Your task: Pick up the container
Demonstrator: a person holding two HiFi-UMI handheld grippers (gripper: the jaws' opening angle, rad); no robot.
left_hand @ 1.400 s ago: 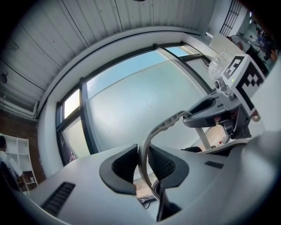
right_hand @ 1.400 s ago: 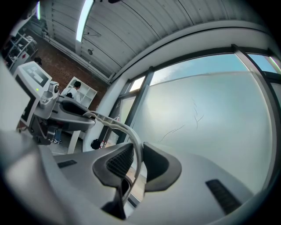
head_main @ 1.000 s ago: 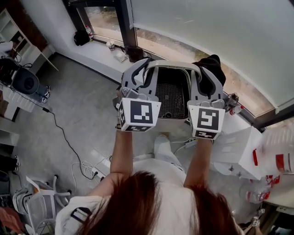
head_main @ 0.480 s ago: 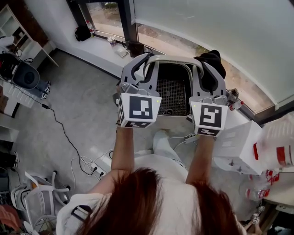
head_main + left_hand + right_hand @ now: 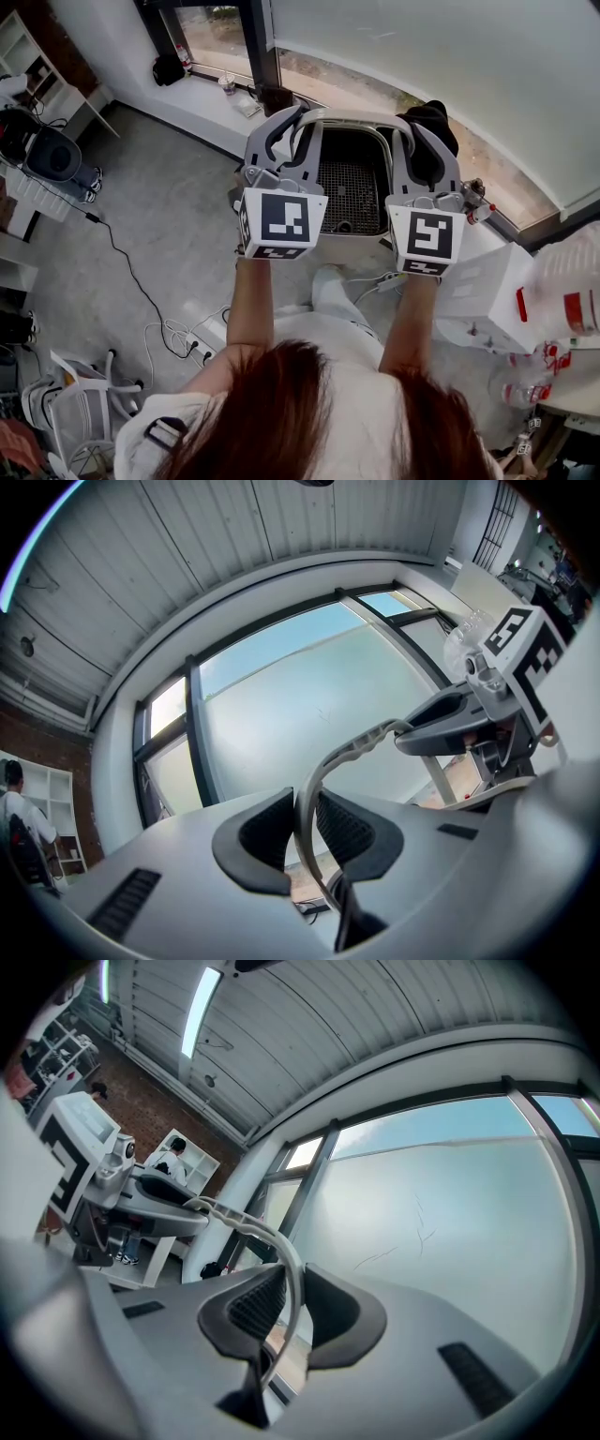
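Note:
In the head view a white container (image 5: 353, 232) with a mesh bottom and a curved rim hangs in the air in front of the person, between both grippers. My left gripper (image 5: 286, 127) is shut on the left side of the rim (image 5: 361, 747), and its pads (image 5: 258, 832) pinch the thin white edge. My right gripper (image 5: 419, 131) is shut on the right side of the rim (image 5: 248, 1227). Its jaws have just been closing a little further with the rim between them. Each gripper view shows the other gripper across the container.
Far below lie a grey floor with cables (image 5: 159, 323) and a white window ledge (image 5: 211, 105). A white box (image 5: 487, 295) and bottles with red labels (image 5: 567, 314) stand at the right. A white chair (image 5: 80, 412) is at the lower left.
Both grippers and the container they hold have shifted slightly towards the top of the head view. The grips on the rim look the same.

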